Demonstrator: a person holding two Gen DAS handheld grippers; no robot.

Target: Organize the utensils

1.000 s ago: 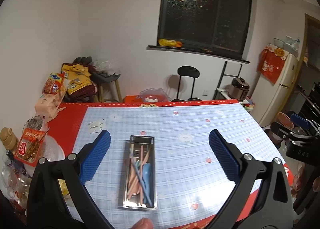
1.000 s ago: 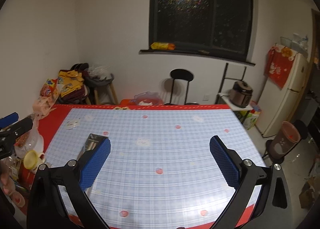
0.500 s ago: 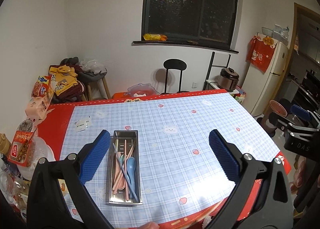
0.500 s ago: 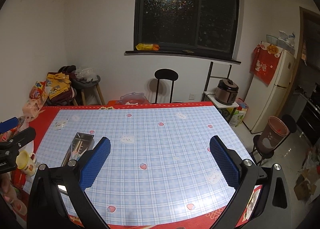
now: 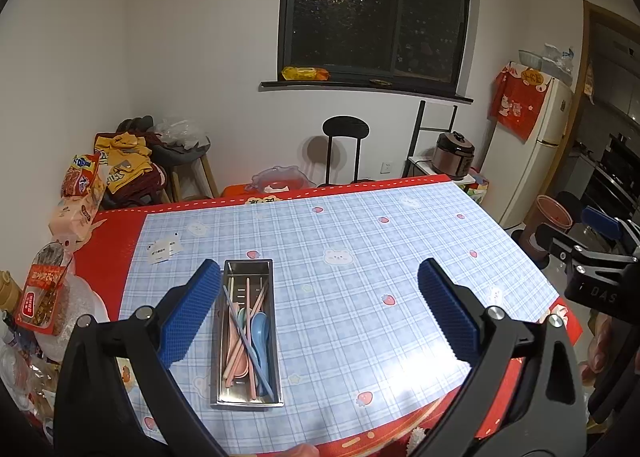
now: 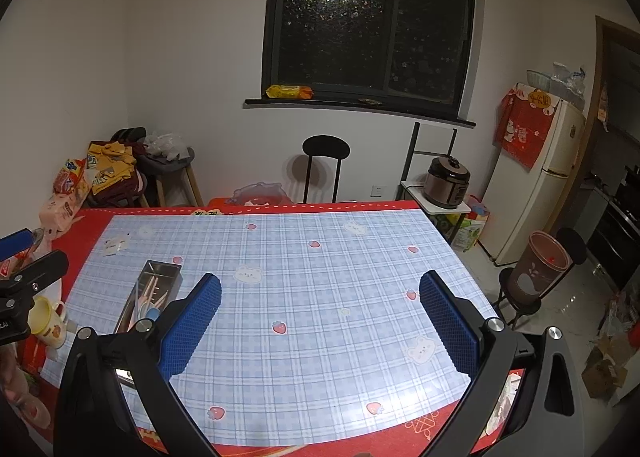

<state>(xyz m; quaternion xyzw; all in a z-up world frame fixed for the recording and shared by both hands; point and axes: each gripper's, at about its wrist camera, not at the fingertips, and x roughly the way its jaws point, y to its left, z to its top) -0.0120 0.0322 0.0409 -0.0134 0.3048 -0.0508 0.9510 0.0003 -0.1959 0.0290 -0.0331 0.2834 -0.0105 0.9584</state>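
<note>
A steel utensil tray [image 5: 269,341] lies on the blue plaid tablecloth [image 5: 360,281], holding pink and blue chopsticks [image 5: 247,331] and pastel spoons [image 5: 259,331]. My left gripper [image 5: 318,315] is open and empty, raised above the table with its left pad [image 5: 188,317] beside the tray. My right gripper [image 6: 320,317] is open and empty, held above the table's near middle. The tray [image 6: 160,277] shows at the left in the right wrist view, partly hidden behind the left pad [image 6: 192,327].
Snack bags [image 5: 44,293] and a yellow mug [image 6: 46,321] crowd the table's left edge. Paper slips [image 5: 163,250] lie beyond the tray. A black stool [image 5: 345,129], a rice cooker [image 6: 446,179], a fridge [image 6: 540,173] and a brown bin [image 6: 538,269] stand around.
Both grippers have pulled back and up from the table, so more of the room shows. The tray and utensils have stayed in place. Both stay open.
</note>
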